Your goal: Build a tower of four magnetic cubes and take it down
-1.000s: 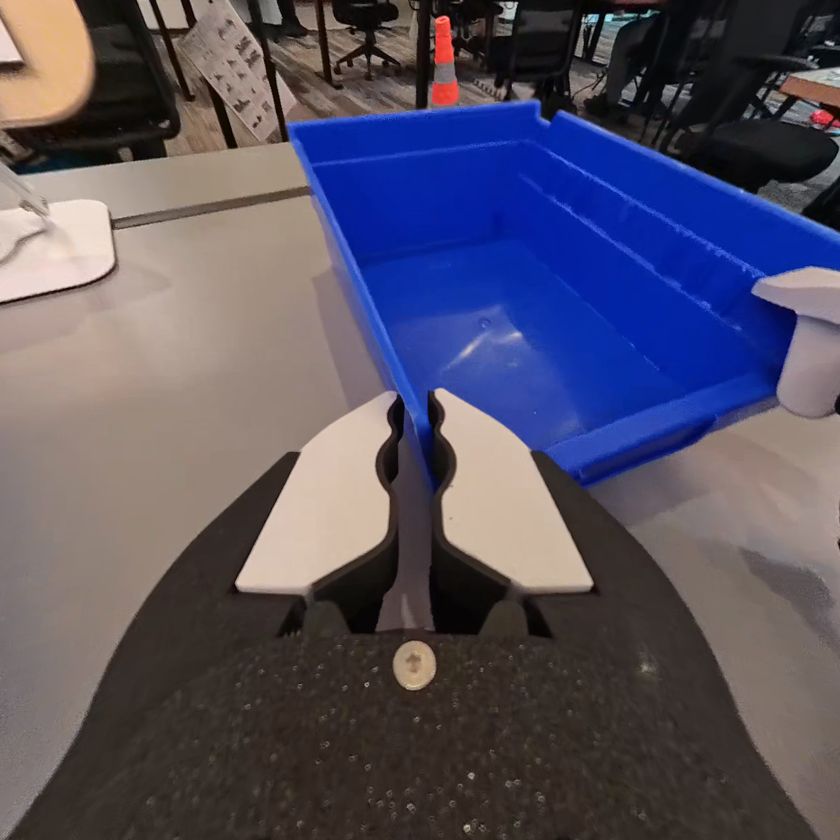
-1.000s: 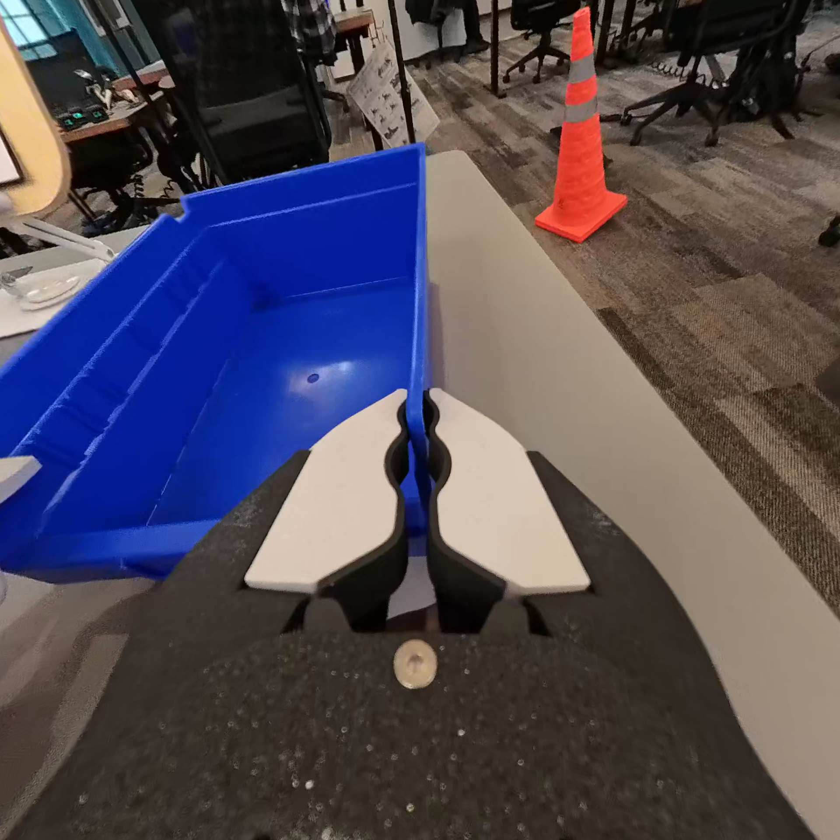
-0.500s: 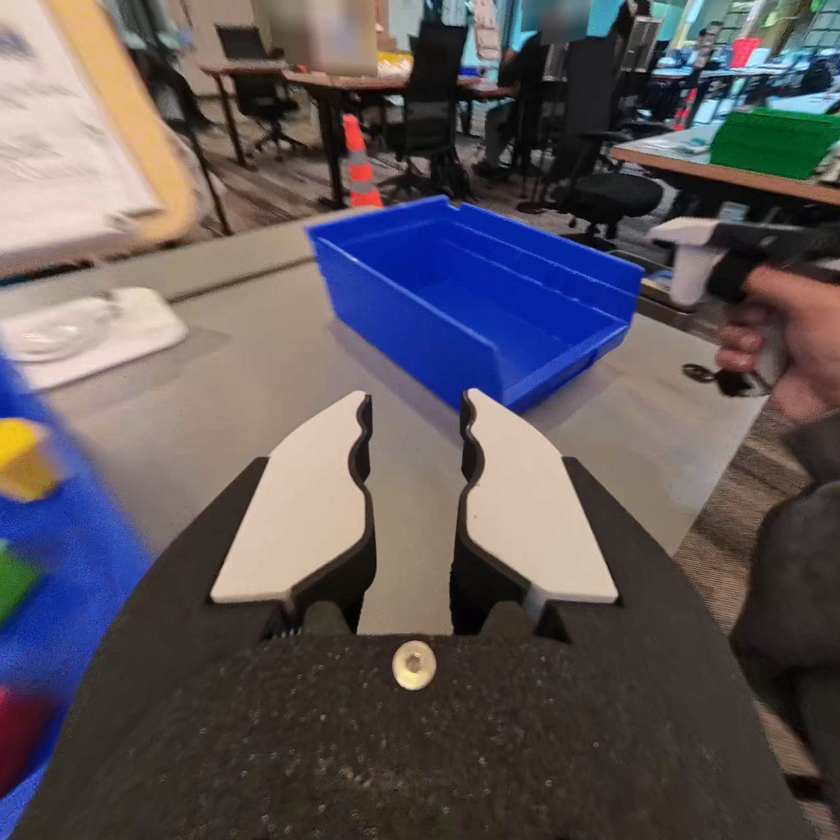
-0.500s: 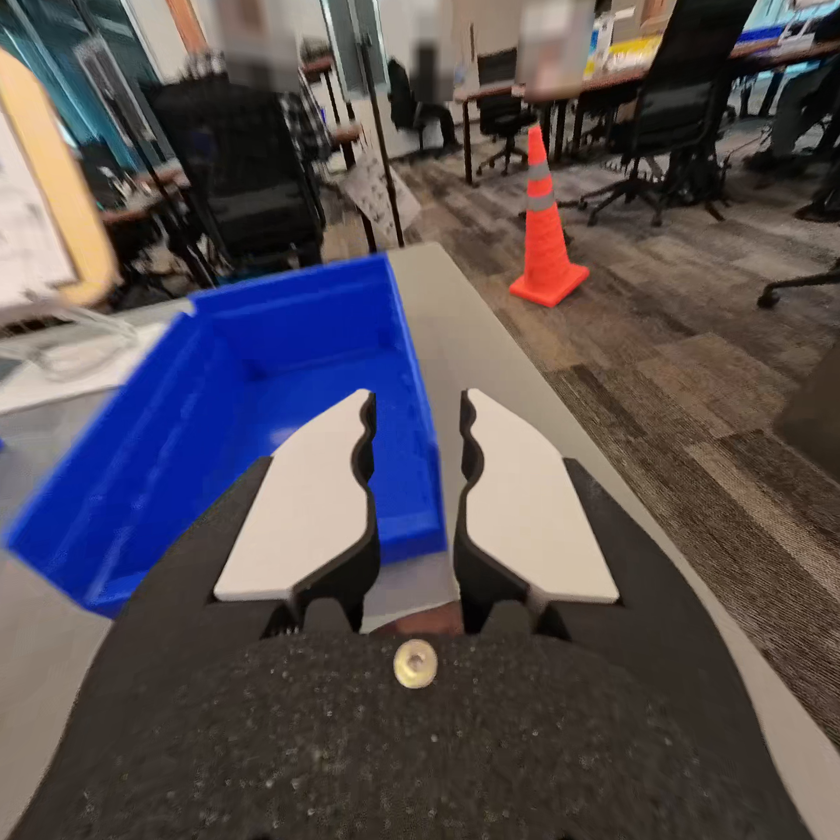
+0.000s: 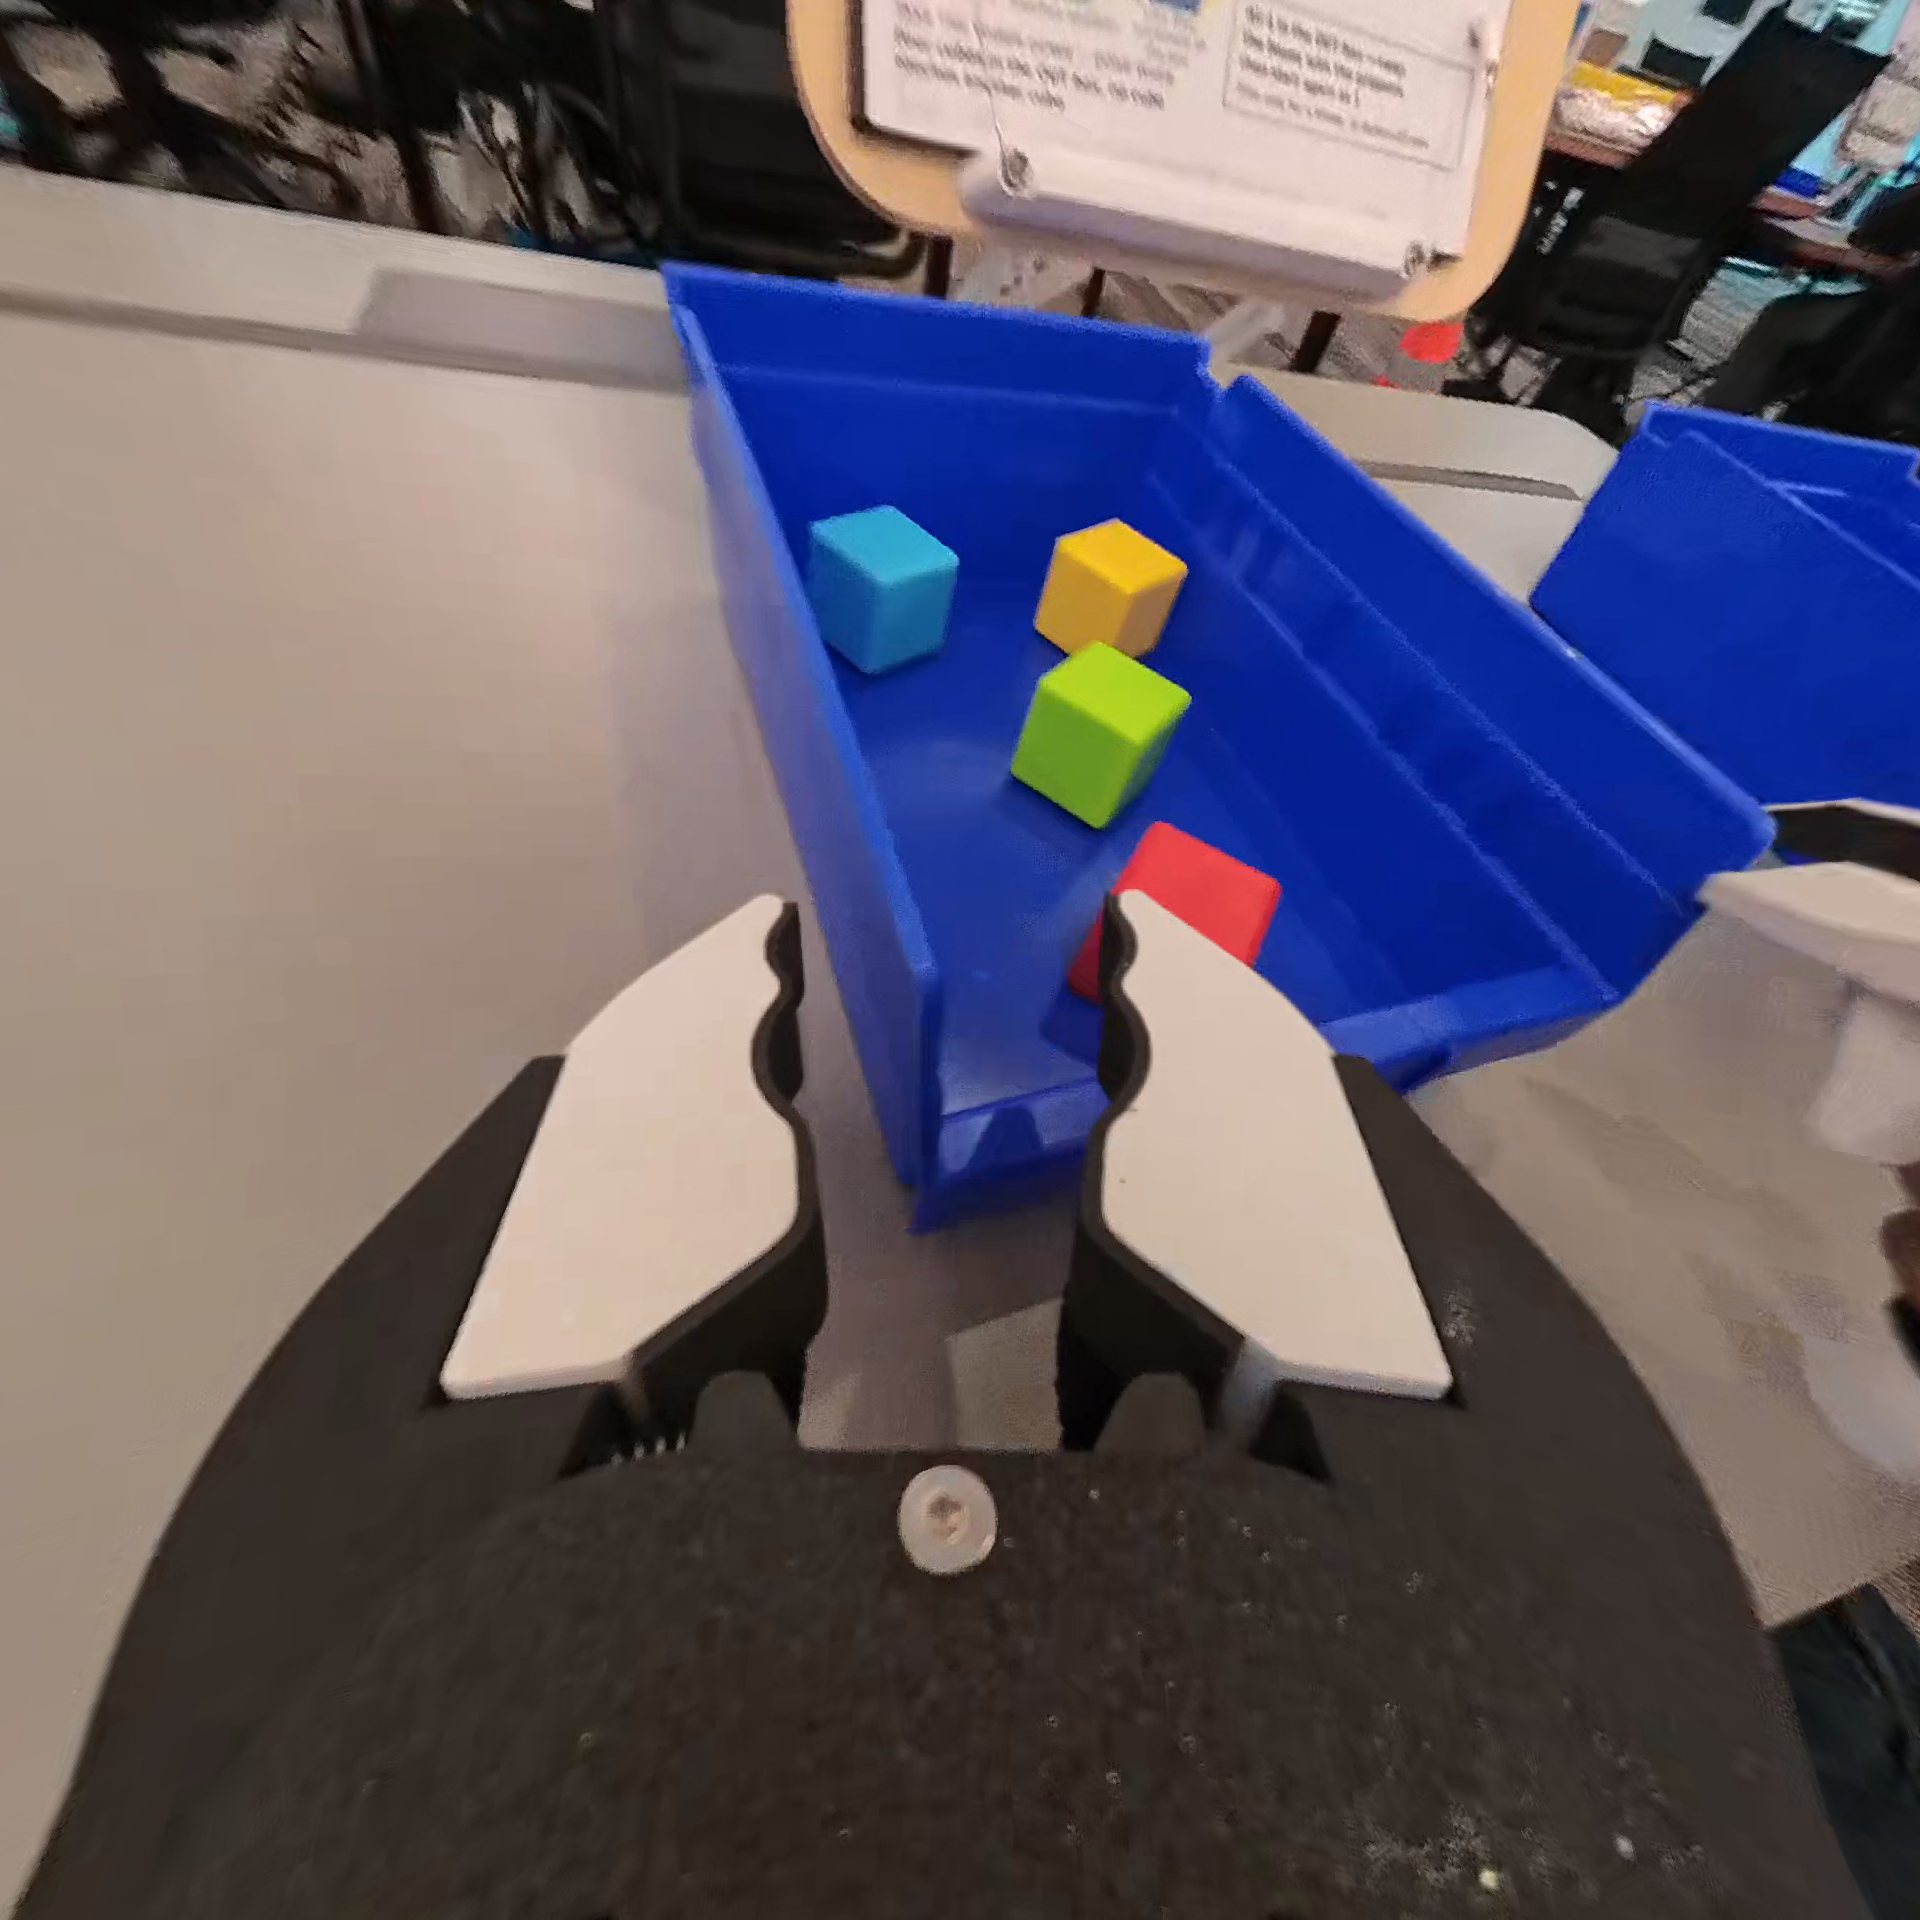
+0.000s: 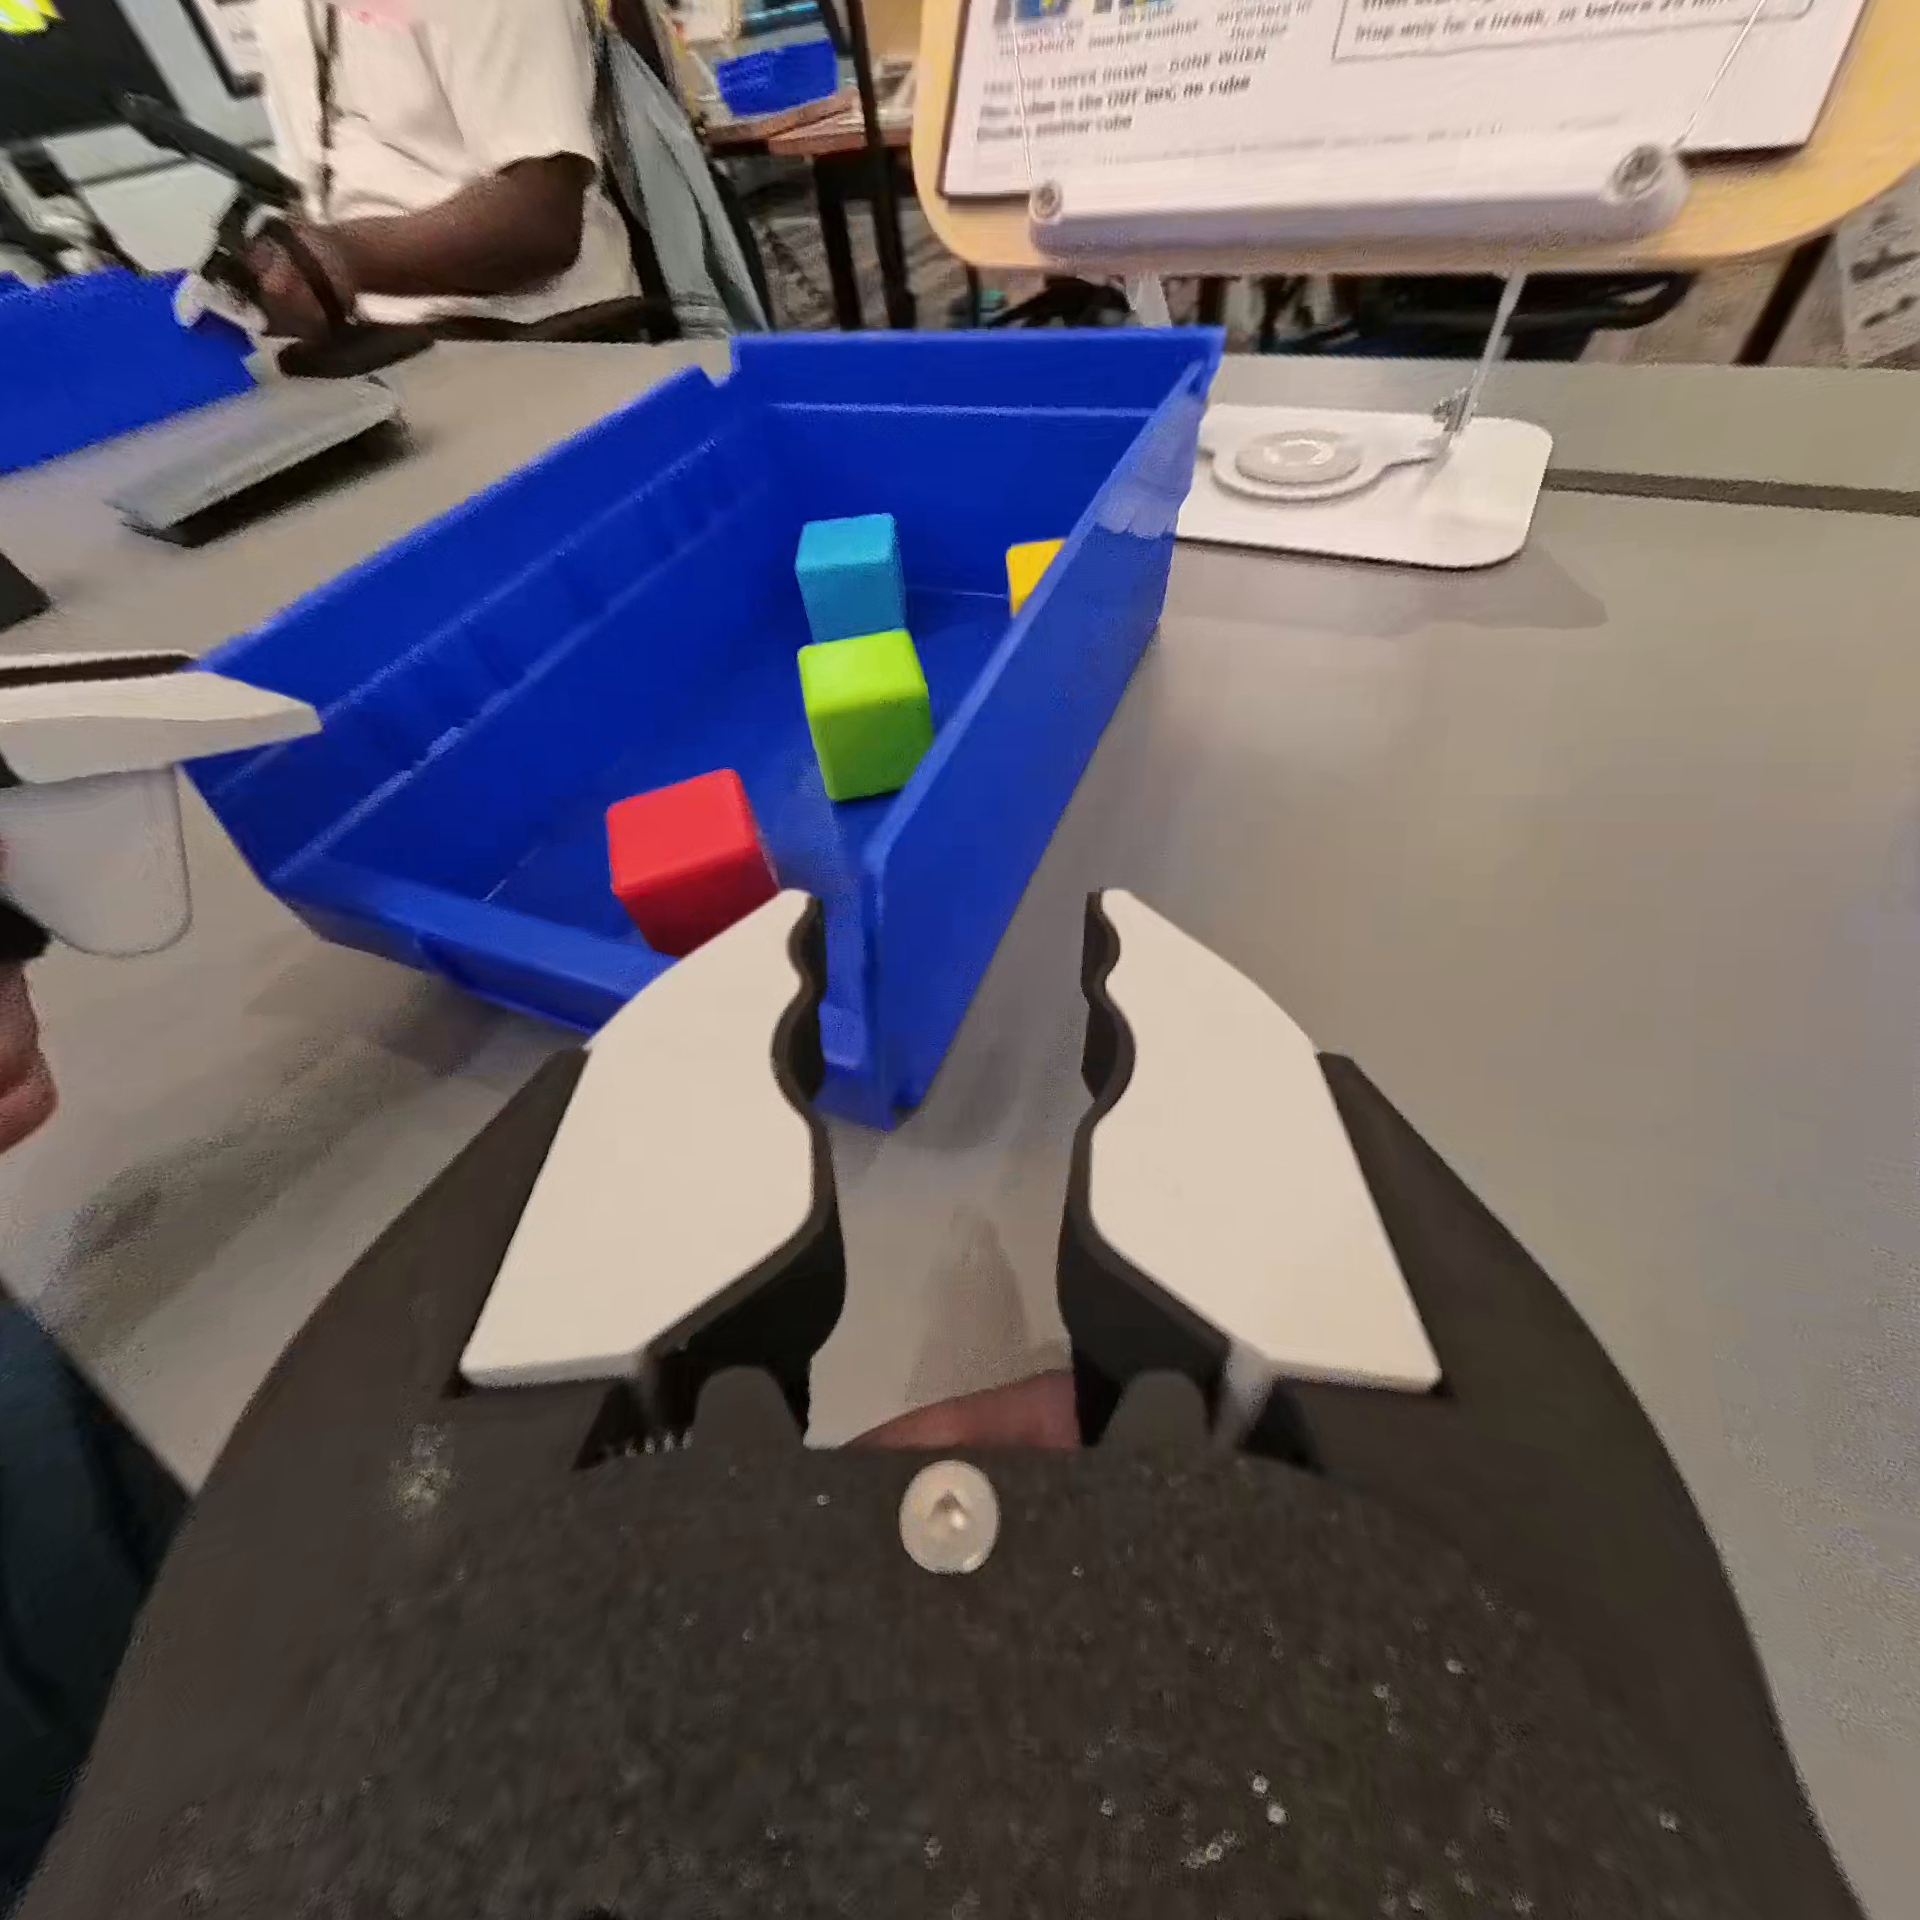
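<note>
Right, nothing stacked yet: red cube, green cube, yellow cube and light-blue cube lie loose in the blue bin. Left gripper and right gripper hover before it, jaws spread, empty.

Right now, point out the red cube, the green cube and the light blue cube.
red cube [image 6: 681,852], right wrist view, front face.
green cube [image 5: 1096,732], left wrist view, near corner.
light blue cube [image 5: 883,587], left wrist view, near corner.

Glossy plastic bin, matt smooth cubes, grey matt table
</note>
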Demonstrator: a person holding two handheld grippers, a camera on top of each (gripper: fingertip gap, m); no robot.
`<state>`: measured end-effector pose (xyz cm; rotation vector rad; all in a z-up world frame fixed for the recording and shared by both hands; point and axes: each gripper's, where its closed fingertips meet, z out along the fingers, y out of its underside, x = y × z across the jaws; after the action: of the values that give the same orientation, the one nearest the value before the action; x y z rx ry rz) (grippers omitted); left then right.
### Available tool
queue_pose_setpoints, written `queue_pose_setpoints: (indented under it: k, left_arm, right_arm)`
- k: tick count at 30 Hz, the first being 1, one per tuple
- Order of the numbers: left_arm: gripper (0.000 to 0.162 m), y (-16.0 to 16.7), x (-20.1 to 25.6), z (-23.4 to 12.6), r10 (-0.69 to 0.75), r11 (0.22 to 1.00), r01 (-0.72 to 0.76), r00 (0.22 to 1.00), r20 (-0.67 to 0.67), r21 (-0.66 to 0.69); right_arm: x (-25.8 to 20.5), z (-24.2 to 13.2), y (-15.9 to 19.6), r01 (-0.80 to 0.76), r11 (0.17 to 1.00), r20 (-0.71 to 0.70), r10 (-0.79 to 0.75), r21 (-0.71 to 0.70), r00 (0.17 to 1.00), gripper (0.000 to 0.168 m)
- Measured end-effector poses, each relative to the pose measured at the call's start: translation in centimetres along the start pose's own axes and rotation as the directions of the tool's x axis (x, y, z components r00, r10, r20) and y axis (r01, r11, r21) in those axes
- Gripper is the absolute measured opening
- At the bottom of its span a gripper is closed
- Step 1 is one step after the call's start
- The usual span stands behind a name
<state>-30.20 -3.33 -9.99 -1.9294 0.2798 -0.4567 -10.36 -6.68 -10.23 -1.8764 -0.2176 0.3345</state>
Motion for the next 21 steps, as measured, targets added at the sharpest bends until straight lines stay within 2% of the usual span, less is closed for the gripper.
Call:
queue_pose_setpoints:
  k: [4,5,7,9,12,16,21]
  left_arm:
    - [0.057,0.9,1.1,2.4,-0.025,0.999,0.025,1.0,-0.005,-0.039]
    - [0.052,0.9,1.0,2.5,-0.024,0.999,0.024,1.0,0.014,-0.038]
    - [0.013,1.1,0.2,2.4,0.012,0.998,-0.008,0.997,0.07,-0.055]
    - [0.011,1.2,-0.3,2.3,0.049,0.997,-0.044,0.995,0.089,-0.059]
    - [0.007,0.7,-2.0,1.6,0.069,0.996,-0.06,0.986,0.151,-0.059]
    - [0.004,-0.4,-5.4,-0.1,0.059,0.998,-0.055,0.971,0.233,-0.022]
    - [0.004,-1.7,-12.9,-2.7,0.012,1.0,-0.013,0.948,0.318,0.002]
  right_arm:
    - [-1.3,2.7,1.1,-0.058,0.998,-0.034,0.057,-0.026,0.998,0.048]
    - [-1.8,3.3,1.1,-0.056,0.998,-0.029,0.055,-0.035,0.998,0.048]
    - [-1.0,4.1,0.8,-0.045,0.999,-0.14,0.042,-0.018,0.989,0.049]
    - [-0.3,4.4,0.3,-0.057,0.998,-0.22,0.059,0.016,0.974,0.028]
    - [-0.7,4.8,0.6,-0.151,0.988,-0.251,0.151,0.019,0.956,0.003]
    - [-4.4,5.7,0.6,-0.162,0.985,-0.285,0.171,0.054,0.943,0.003]
    - [-12.0,8.4,0.1,-0.137,0.987,-0.263,0.154,0.083,0.952,0.004]
